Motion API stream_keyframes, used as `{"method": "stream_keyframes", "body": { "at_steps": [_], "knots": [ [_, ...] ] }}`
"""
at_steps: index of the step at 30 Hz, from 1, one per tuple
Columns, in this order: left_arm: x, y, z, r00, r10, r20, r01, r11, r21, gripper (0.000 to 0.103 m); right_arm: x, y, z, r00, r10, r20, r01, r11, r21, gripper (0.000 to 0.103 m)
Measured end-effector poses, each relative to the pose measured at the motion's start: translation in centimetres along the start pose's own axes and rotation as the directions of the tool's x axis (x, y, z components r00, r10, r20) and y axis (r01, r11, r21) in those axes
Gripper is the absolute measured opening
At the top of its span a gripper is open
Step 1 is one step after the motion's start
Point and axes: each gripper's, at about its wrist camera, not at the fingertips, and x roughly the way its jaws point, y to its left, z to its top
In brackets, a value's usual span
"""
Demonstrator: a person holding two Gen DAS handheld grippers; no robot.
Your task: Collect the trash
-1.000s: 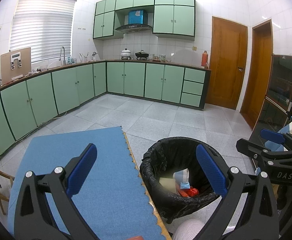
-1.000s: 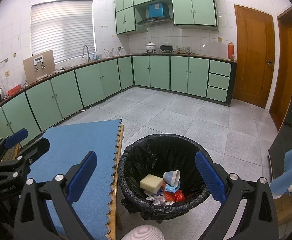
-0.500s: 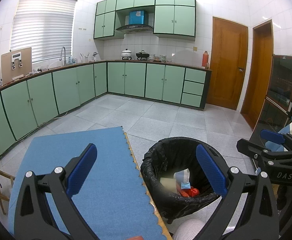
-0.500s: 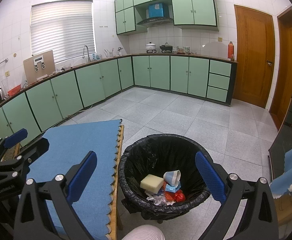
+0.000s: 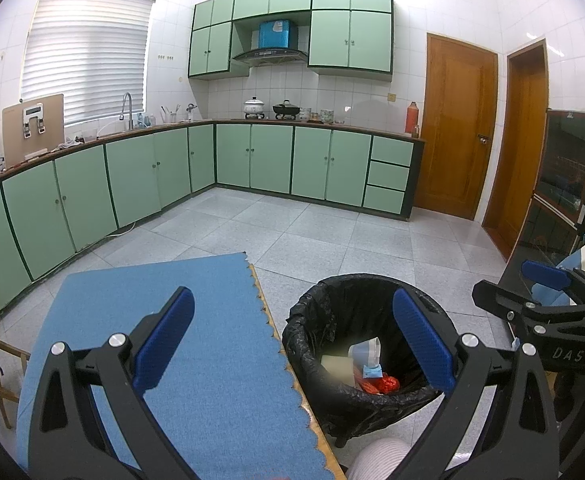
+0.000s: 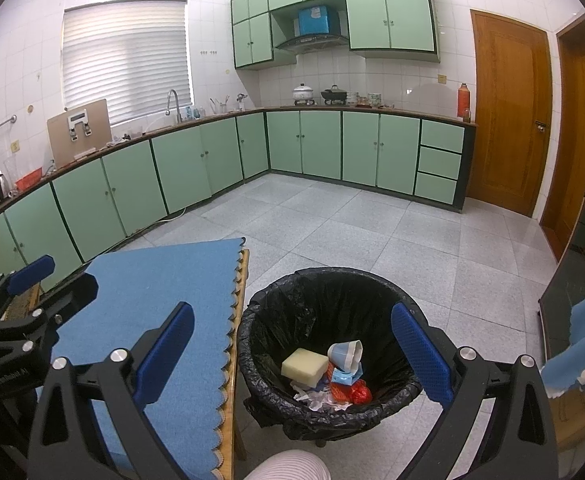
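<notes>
both grippers held above the table edge, side by side, facing the kitchen. left gripper spread wide, nothing between its blue pads; right gripper likewise wide apart and carrying nothing.

trash sits inside the black-lined bin, which stands on the floor just beside the table's right edge: yellowish sponge block, crumpled paper cup, red scrap, white shreds beneath. blue mat on the table shows no loose item in either view; a sliver of red at its near edge in the left view is too small to identify.

judgement: collection looks finished or nearly so.

risks from here:
- near strip of the table lies under the gripper bodies, unseen; a leftover piece there could be missed.
- bin liner hangs loosely over the rim; a finger dipping in could snag it and drag it off.
- the two grippers sit close; a sideways swing could knock one against the other.
- striped knee is near the bin base; a nudge could shift it.
</notes>
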Motion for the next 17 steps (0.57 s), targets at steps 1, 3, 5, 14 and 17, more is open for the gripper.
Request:
{"method": "stream_keyframes", "body": {
  "at_steps": [1,3,5,14,17],
  "knots": [
    [-0.02,0.07,0.0,1.0,0.0,0.0,0.0,1.0,-0.002,0.097,0.12,0.01,-0.03,1.0,0.002,-0.001,-0.002,1.0,0.0,0.097],
    [0.02,0.05,-0.02,1.0,0.001,0.001,-0.001,1.0,-0.004,0.097,0.16,0.06,0.04,1.0,0.001,-0.003,-0.001,1.0,-0.002,0.097],
    [0.19,0.06,-0.03,1.0,0.001,0.0,-0.001,1.0,-0.004,0.097,0.16,0.03,0.03,1.0,0.002,-0.003,-0.002,1.0,0.0,0.097],
    [0.52,0.01,0.14,1.0,0.004,-0.01,-0.004,1.0,-0.003,0.097,0.16,0.08,0.03,1.0,0.002,-0.004,-0.002,1.0,0.0,0.097],
    [0.54,-0.04,0.16,1.0,0.004,-0.01,-0.004,1.0,-0.002,0.097,0.26,0.12,-0.02,1.0,0.003,-0.004,-0.003,1.0,-0.002,0.097]
  ]
}}
